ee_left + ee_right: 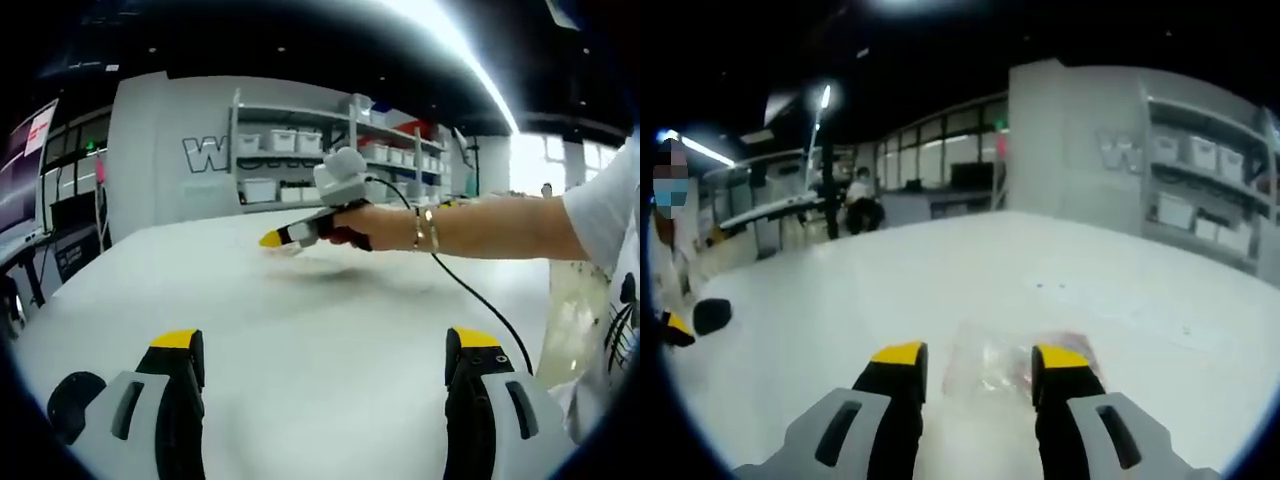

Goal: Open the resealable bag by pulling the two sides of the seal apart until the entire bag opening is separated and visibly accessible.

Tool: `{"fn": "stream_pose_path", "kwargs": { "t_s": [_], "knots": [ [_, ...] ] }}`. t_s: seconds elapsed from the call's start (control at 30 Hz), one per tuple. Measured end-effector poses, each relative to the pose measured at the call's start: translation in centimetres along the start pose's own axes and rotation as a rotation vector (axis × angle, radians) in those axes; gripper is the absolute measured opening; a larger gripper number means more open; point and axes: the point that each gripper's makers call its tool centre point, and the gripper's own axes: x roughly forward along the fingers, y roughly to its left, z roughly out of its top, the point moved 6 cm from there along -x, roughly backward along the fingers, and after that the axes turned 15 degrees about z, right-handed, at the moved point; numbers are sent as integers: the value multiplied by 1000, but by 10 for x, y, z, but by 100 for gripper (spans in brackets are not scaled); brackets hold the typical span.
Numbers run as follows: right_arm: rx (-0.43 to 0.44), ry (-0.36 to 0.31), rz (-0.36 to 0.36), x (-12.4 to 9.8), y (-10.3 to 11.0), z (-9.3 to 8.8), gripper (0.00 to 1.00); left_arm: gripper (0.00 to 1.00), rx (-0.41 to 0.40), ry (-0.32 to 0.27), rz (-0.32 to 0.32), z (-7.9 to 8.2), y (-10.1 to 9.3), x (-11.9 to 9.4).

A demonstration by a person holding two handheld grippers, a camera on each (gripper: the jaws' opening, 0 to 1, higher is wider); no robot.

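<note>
On the white worktop (1120,300), toward 12 o'clock from the right tool (980,368): a clear resealable bag (1002,362), lying flat, blurred, with something pinkish and pale inside. Visible in the right gripper view between the two yellow-tipped jaws and just past them; jaws apart, not closed on the bag, contact with it impossible to judge. At 9 o'clock in that view, at the edge, a black round part and a bit of yellow, probably the other tool (680,328). Farther off toward 11 o'clock, a seated person (862,200) by other tables.

From the left gripper view: left tool (325,345) with jaws spread wide, nothing between them, bare worktop (300,320) ahead. Toward 12 o'clock, the right tool (272,239) held in a hand (355,225), yellow tips low over the worktop; open or closed cannot be told from this angle. Bracelets (426,229) on the wrist, a black cable (470,295) trailing back toward 4 o'clock. White sleeve (605,205) at 3 o'clock. Beyond the worktop, shelves (330,150) with white bins along a grey wall.
</note>
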Motion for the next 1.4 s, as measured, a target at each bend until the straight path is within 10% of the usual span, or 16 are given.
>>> {"fn": "stream_pose_path", "kwargs": {
  "t_s": [0.53,0.93,1.4],
  "knots": [
    [2,-4,-22,-13,4,2,54,100,17,6,8,0,-2,-4],
    [15,-19,-130,-17,-11,2,99,100,29,1,22,1,1,-5],
    [17,-40,-117,-34,-5,3,99,100,45,5,24,1,-5,-7]
  ]
}}
